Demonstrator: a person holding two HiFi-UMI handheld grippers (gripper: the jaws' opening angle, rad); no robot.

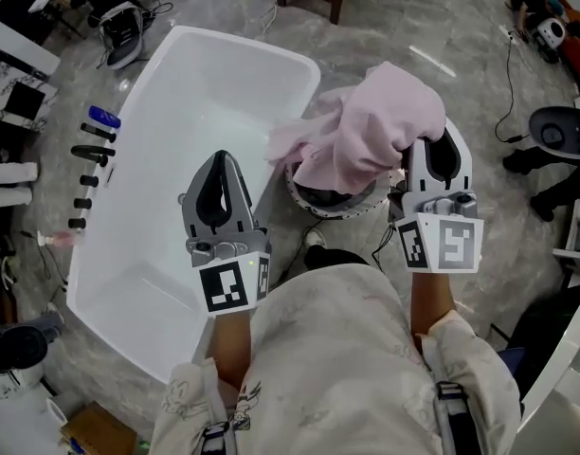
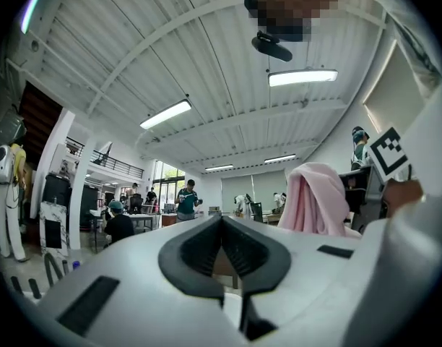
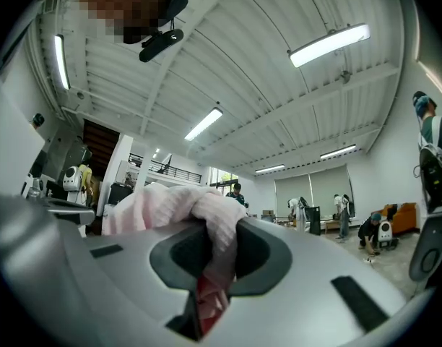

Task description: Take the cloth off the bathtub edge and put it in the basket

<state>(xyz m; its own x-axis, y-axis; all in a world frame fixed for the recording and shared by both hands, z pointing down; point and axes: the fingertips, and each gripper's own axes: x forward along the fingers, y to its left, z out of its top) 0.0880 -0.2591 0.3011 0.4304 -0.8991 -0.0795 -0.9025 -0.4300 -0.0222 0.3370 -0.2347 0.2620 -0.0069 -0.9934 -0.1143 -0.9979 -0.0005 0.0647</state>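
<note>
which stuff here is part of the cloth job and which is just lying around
Job: pink cloth, gripped by the right gripper; basket; bathtub.
Lying about: blue bottle; black tap fittings; office chair.

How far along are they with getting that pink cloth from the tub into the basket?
Done: the cloth is off the bathtub edge. In hand: the right tongs are clamped on it, holding it bunched above the basket beside the tub; the left tongs are shut and empty. Left: lowering the cloth in and letting go.
</note>
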